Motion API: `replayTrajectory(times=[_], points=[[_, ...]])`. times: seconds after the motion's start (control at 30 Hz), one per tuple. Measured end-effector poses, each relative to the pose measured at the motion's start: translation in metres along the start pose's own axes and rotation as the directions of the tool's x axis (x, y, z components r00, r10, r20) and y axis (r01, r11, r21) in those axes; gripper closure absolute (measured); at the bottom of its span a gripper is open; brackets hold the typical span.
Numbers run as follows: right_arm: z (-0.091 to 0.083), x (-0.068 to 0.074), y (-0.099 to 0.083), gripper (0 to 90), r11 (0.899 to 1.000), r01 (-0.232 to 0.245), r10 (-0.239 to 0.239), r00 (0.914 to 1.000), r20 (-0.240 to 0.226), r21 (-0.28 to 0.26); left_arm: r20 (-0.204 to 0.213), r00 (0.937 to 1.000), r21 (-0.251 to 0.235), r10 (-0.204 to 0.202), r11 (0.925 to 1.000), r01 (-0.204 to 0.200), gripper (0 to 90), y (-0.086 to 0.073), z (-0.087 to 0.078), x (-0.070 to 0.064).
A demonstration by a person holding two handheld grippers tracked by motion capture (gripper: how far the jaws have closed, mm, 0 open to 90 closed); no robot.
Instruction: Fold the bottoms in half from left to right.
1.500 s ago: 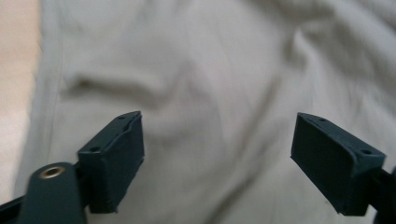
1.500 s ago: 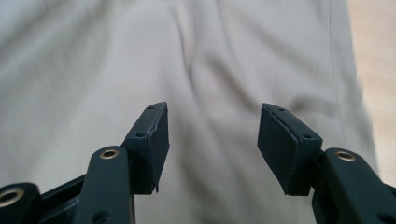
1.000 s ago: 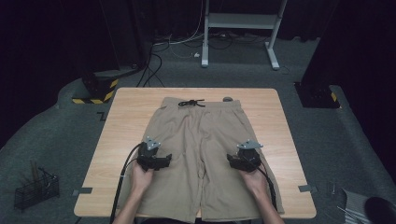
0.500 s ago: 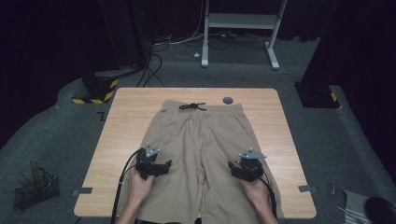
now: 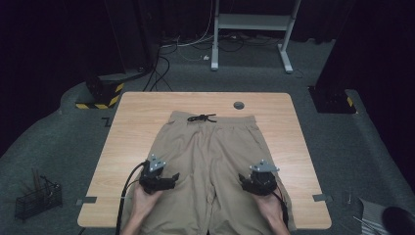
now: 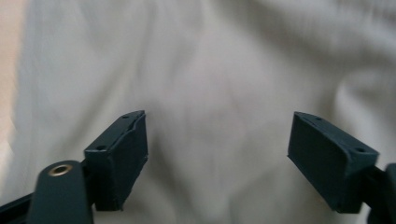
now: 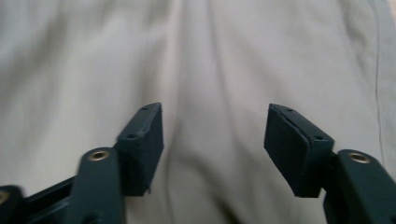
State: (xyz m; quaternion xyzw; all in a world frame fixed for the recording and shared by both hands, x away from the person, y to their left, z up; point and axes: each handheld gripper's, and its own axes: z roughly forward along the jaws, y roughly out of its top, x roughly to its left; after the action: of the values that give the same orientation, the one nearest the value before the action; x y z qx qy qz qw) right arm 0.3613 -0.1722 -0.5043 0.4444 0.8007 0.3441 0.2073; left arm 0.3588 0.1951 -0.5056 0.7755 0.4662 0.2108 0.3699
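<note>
Khaki cloth is lying under both of my tools — I am holding the left gripper (image 5: 172, 177) over the left leg of the shorts (image 5: 210, 166) and the right gripper (image 5: 243, 179) over the right leg, each near the hem end at my side of the wooden table (image 5: 132, 127). In the left gripper view (image 6: 215, 149) and the right gripper view (image 7: 214, 140) the jaws are standing wide apart with bare fabric between them, so both are released and gripping nothing. Farther out, the shorts are lying flat and spread, the waistband with its black drawstring (image 5: 201, 118) pointing away from me, near a small grey disc (image 5: 238, 105). As I judge it, no fold has been made — picking up the leg ends is what I am lining up.
</note>
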Motion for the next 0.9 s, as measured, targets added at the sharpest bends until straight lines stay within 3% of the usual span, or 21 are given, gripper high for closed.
replayTrajectory(times=[0.03, 0.1, 0.2, 0.4, 0.5, 0.77, 0.9], points=[[0.0, 0.0, 0.0, 36.4, 1.0, 0.0, 0.0, 1.0, 0.0, 0.0, 0.0, 1.0, 0.0, 0.0, 1.0, 0.0, 21.4, 0.0, 0.0, 0.0], [0.01, -0.008, 0.019, 36.0, 1.0, -0.011, 0.011, 0.9998, -0.019, -0.004, 0.015, 0.9994, -0.011, -0.032, 0.9994, 0.032, 21.3, 0.016, 0.012, 0.007], [0.026, -0.014, 0.029, 37.7, 1.0, -0.027, 0.028, 0.999, -0.036, 0.012, -0.053, 0.9984, 0.032, -0.017, 0.9993, 0.019, 22.5, 0.023, 0.031, 0.012], [0.044, -0.016, 0.022, 39.5, 0.999, -0.031, 0.033, 0.9989, -0.033, 0.042, -0.085, 0.9963, 0.094, -0.017, 0.9953, 0.025, 22.0, 0.02, 0.049, 0.016], [0.044, -0.014, 0.016, 39.8, 1.0, -0.001, 0.001, 0.9999, -0.015, 0.025, -0.07, 0.9973, 0.038, -0.023, 0.9989, 0.026, 23.7, 0.008, 0.043, 0.018], [0.034, -0.01, 0.005, 38.9, 1.0, 0.004, -0.004, 0.9998, -0.018, 0.007, -0.08, 0.9962, 0.036, -0.034, 0.9986, 0.037, 23.2, -0.006, 0.027, 0.01], [0.02, 0.0, -0.008, 38.9, 1.0, 0.0, 0.0, 0.9999, -0.014, 0.003, -0.074, 0.9966, 0.036, -0.035, 0.9987, 0.038, 22.9, -0.017, 0.014, 0.003]])
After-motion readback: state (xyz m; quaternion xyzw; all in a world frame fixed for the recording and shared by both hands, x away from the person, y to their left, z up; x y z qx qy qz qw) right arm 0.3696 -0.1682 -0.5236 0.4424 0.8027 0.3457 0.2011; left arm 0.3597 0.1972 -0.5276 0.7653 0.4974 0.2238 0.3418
